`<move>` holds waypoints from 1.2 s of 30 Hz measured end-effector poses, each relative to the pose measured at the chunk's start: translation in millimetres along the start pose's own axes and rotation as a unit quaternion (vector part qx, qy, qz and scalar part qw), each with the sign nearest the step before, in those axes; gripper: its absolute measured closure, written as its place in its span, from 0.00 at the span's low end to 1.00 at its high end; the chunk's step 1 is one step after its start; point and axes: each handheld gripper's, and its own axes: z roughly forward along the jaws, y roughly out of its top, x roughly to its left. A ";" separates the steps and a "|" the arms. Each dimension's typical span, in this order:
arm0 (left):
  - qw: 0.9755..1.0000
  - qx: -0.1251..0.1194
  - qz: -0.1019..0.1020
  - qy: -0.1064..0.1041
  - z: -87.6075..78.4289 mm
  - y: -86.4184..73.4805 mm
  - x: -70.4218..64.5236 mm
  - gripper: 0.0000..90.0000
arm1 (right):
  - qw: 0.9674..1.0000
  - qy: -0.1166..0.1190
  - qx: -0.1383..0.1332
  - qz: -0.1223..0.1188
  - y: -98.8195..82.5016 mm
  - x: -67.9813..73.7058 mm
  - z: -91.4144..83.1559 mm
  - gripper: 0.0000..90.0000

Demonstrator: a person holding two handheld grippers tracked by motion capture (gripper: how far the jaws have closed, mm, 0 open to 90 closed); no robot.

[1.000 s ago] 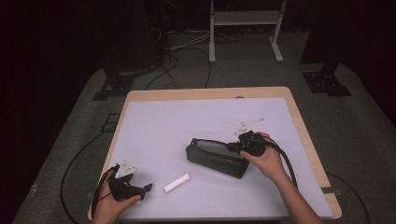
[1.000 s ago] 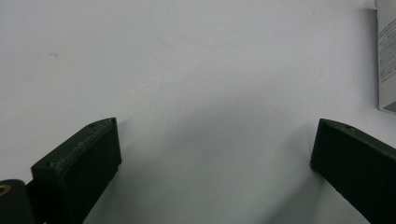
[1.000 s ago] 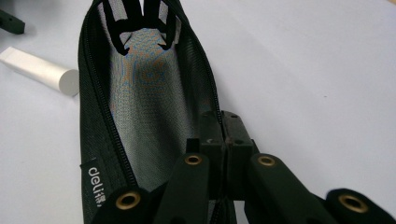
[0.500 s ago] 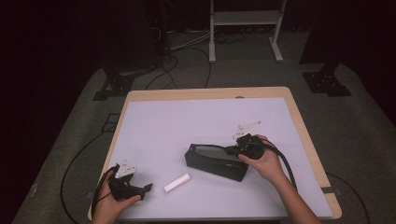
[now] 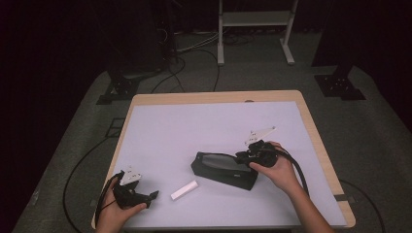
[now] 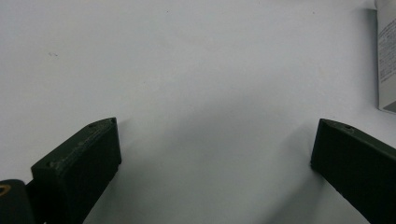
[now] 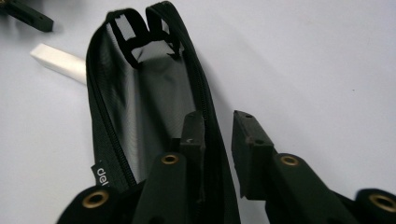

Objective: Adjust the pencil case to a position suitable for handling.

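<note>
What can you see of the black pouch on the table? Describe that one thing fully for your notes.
The black pouch is long, soft, fabric-like, with mesh walls and a zipper along its open top; a small white-lettered label sits near one end. It lies slantwise on the white table. The right gripper is at its near end: its jaws have just been opening, one inside the mouth, one outside, the zipper edge between them, not pinched. A white bar lies close by, apart.

Right claw (image 7: 219,135) just parting — left claw (image 6: 212,154) wide.
</note>
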 end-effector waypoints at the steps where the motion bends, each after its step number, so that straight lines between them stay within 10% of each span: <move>1: 1.000 0.000 0.000 0.000 0.0 0.0 0.0 0.01 | 1.000 0.001 -0.002 -0.001 -0.1 0.3 -1.1 0.79; 36: 1.000 0.001 0.001 0.000 -0.1 0.1 0.1 0.01 | 0.995 -0.076 -0.045 0.040 -39.5 -12.1 -65.1 0.39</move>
